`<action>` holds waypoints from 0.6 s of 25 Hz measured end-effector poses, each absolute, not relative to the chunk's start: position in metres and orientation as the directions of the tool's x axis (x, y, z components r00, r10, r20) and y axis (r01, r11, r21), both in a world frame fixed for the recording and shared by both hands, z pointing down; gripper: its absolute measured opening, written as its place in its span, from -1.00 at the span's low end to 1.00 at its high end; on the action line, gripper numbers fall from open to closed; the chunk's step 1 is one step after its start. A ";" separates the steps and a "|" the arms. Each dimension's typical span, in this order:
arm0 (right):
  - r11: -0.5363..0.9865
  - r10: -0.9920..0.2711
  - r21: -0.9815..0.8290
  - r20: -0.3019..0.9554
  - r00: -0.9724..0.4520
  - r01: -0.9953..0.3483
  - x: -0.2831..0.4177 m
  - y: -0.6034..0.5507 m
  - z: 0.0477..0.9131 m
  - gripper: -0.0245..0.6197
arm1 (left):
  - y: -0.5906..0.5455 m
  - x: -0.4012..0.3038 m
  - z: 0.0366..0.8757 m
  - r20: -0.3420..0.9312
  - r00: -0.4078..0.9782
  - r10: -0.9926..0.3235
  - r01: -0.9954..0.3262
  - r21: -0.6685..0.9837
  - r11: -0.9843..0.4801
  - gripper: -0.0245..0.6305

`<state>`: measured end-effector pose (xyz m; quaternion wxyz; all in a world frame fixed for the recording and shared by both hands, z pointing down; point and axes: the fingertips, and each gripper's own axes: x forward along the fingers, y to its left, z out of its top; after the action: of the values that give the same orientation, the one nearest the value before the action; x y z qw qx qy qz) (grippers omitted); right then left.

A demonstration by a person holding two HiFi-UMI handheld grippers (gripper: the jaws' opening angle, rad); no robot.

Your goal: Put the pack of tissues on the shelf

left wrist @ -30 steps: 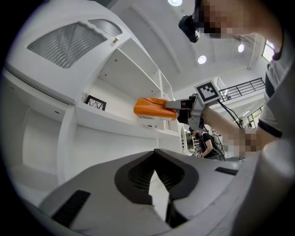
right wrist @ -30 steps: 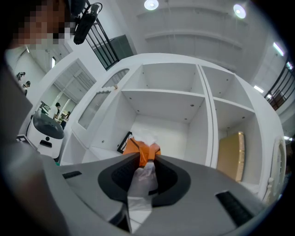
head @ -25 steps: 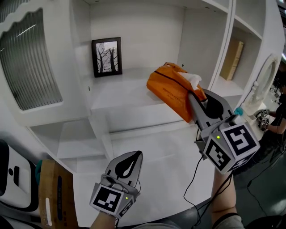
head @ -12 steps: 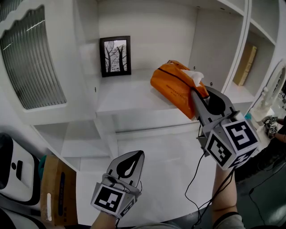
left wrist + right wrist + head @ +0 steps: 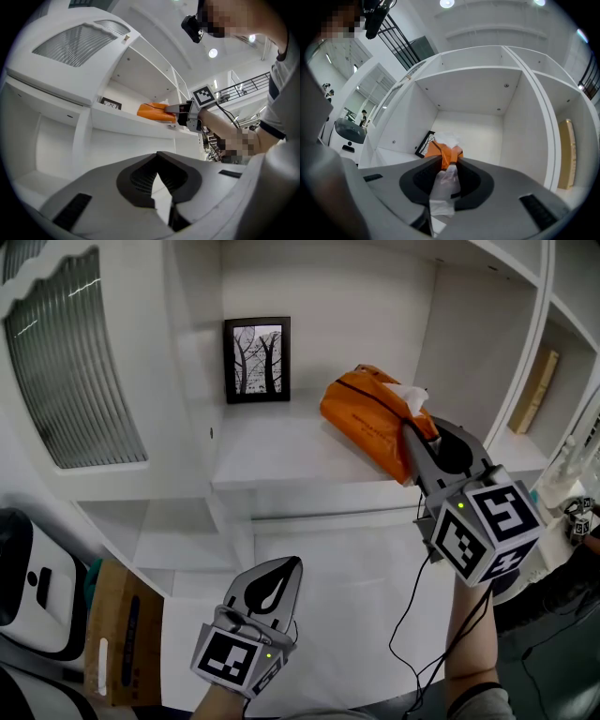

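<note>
Moved nearer the one framed picture [image 5: 257, 359], one tissue pack [image 5: 361, 415] is clamped by the right gripper [image 5: 411, 431], left gripper [image 5: 279, 570] jaws closed.

White shelf unit [image 5: 281, 442] in a bright room.
A framed tree picture [image 5: 257, 360] is set against its back wall; a ribbed-glass door [image 5: 70, 371] is seen leftward, and ceiling lights [image 5: 446, 3] are lit overhead.

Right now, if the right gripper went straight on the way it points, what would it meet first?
The right gripper, jaws shut on the pack of tissues, points into the shelf. The pack would likely reach the back wall first, though depth is unclear; the framed picture stands left of that line.
</note>
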<state>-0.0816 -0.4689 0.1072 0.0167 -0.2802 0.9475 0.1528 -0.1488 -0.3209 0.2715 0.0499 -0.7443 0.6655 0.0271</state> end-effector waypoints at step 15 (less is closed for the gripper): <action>0.775 -0.533 0.288 -0.181 -0.827 -0.563 -0.087 -0.476 0.087 -0.32 | -0.320 -0.156 0.268 -0.110 0.090 -0.990 -0.996 -0.036 -0.087 -0.85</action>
<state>-0.0869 -0.4755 0.0874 0.0447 -0.2910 0.9411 0.1666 -0.1564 -0.3204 0.2681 0.0505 -0.7367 0.6738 0.0283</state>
